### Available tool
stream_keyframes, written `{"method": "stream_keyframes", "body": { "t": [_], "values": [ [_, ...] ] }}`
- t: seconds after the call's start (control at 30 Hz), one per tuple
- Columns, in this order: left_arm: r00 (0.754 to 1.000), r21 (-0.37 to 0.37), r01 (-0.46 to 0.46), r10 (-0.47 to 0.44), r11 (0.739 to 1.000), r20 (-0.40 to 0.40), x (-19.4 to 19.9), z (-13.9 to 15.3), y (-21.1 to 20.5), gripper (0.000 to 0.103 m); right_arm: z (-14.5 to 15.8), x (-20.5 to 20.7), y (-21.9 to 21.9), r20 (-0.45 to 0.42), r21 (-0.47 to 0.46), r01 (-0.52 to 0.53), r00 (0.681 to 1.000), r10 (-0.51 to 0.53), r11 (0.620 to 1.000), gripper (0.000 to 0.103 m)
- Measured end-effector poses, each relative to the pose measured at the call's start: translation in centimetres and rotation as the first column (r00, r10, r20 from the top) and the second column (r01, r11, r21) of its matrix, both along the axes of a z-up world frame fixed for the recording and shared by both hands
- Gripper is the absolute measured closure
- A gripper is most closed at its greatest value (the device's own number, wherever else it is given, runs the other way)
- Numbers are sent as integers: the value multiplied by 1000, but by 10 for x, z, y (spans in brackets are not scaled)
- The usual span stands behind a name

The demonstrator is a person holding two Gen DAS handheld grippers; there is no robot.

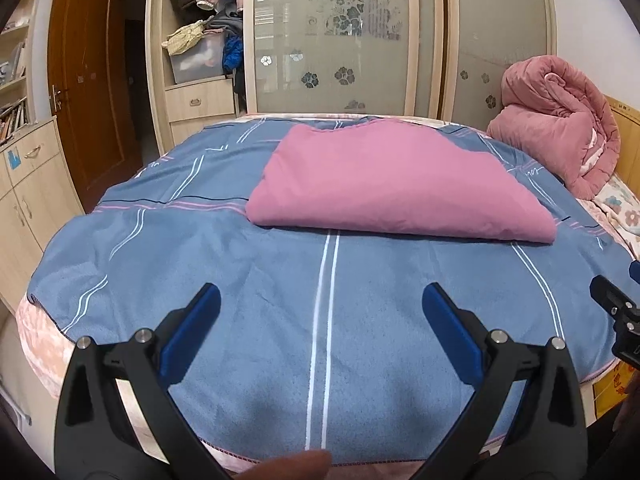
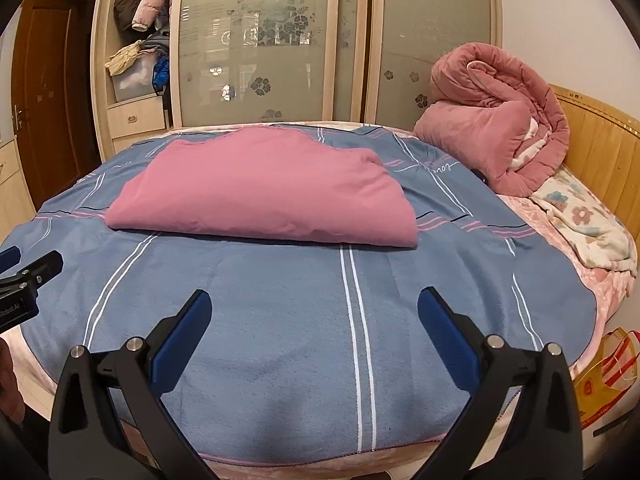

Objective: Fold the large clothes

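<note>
A pink garment [image 1: 396, 184] [image 2: 264, 192] lies folded into a thick flat bundle on the blue striped blanket [image 1: 256, 304] [image 2: 288, 320], toward the far half of the bed. My left gripper [image 1: 320, 300] is open over the blanket's near part, well short of the garment, with nothing between its blue pads. My right gripper [image 2: 314, 304] is open too, hovering over the near blanket with nothing held. Each gripper shows at the edge of the other's view: the right gripper [image 1: 616, 312] at the right, the left gripper [image 2: 24, 280] at the left.
A rolled pink quilt [image 1: 560, 128] [image 2: 496, 120] sits at the bed's far right by a wooden headboard [image 2: 600, 152]. A wardrobe with frosted sliding doors [image 1: 332, 40] [image 2: 256, 48] stands behind the bed. A brown door [image 1: 88, 80] and cabinets [image 1: 28, 184] are left. A bag [image 2: 608, 376] lies by the bed's right.
</note>
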State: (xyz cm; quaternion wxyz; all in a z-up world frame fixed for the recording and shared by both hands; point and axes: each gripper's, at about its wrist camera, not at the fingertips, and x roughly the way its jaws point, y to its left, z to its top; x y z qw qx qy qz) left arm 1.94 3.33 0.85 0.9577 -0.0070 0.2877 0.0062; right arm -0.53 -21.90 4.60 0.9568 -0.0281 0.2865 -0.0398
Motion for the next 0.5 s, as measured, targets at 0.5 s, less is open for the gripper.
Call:
{"method": "stream_keyframes", "body": {
  "t": [0.5],
  "values": [
    [1000,-7,2,-2,1000,10,-4,2,0,2,1,0,0,7,1,6,1000,-6,1000,1]
  ]
}}
